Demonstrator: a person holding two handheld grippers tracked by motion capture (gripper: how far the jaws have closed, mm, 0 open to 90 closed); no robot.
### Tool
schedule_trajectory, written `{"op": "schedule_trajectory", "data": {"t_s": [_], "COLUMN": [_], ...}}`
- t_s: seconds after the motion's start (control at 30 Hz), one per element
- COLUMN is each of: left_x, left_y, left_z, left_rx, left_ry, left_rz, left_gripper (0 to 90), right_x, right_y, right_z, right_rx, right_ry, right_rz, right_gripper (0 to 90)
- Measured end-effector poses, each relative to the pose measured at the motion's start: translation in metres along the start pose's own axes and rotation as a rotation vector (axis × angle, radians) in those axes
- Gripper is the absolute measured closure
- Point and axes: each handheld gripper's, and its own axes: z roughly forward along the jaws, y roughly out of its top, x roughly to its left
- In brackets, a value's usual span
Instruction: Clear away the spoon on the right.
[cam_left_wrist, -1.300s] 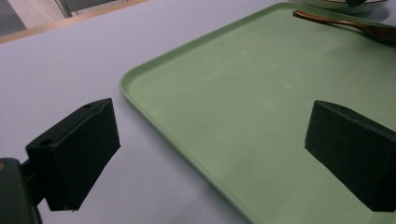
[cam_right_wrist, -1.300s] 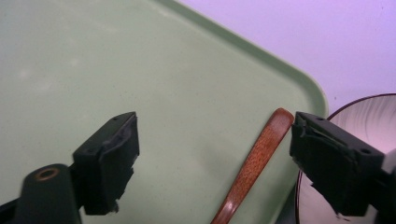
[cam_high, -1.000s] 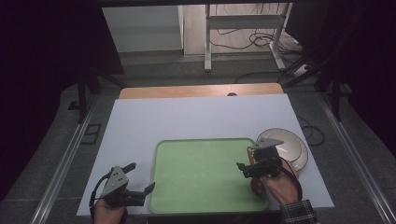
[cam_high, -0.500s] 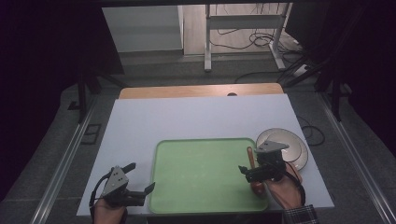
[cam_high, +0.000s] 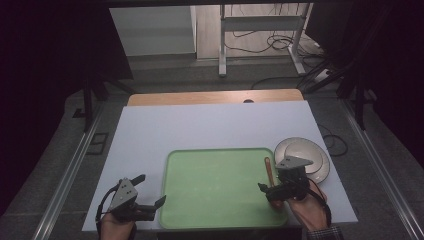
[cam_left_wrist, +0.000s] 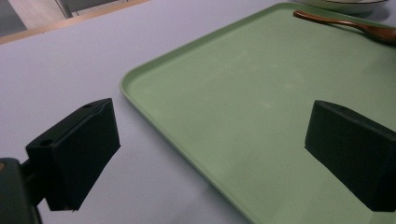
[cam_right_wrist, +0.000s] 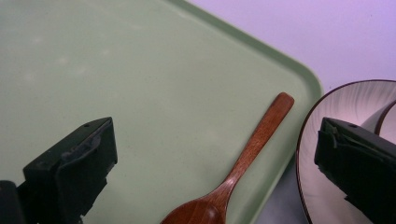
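Right claw (cam_high: 274, 192): your jaws stood wide apart and held nothing, poised over the right edge of the green tray (cam_high: 215, 200); left claw (cam_high: 147, 204) likewise gaped empty at the tray's left rim. Wooden spoon (cam_right_wrist: 243, 165): lay flat on the tray along its right rim, between your right jaws, just beside the white plate (cam_high: 312, 152) on the surface (cam_high: 210, 125). Progress, by judgement: spoon apparently set down already, plate not yet on the tray.

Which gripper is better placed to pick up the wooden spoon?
The right gripper: it hangs open directly over the wooden spoon at the green tray's right edge. The left gripper is across the tray.
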Motion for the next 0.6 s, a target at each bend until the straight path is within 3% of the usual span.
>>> {"op": "schedule_trajectory", "data": {"t_s": [0.27, 0.4, 0.6], "left_x": [0.000, 0.000, 0.001], "left_y": [0.000, 0.000, 0.000], "left_z": [0.000, 0.000, 0.000], "left_rx": [0.000, -0.001, 0.000], "left_ry": [0.000, 0.001, 0.001], "left_rz": [-0.002, -0.002, -0.003], "left_gripper": [2.9, 2.9, 2.9], "right_x": [0.000, 0.001, 0.001], "right_y": [-0.006, -0.009, -0.016], "right_z": [-0.010, -0.015, -0.023], "right_rx": [-0.039, -0.051, -0.067], "right_ry": [-0.009, 0.009, -0.021], "right_rz": [0.013, 0.037, 0.048], "right_gripper": [0.0, 0.0, 0.0]}}
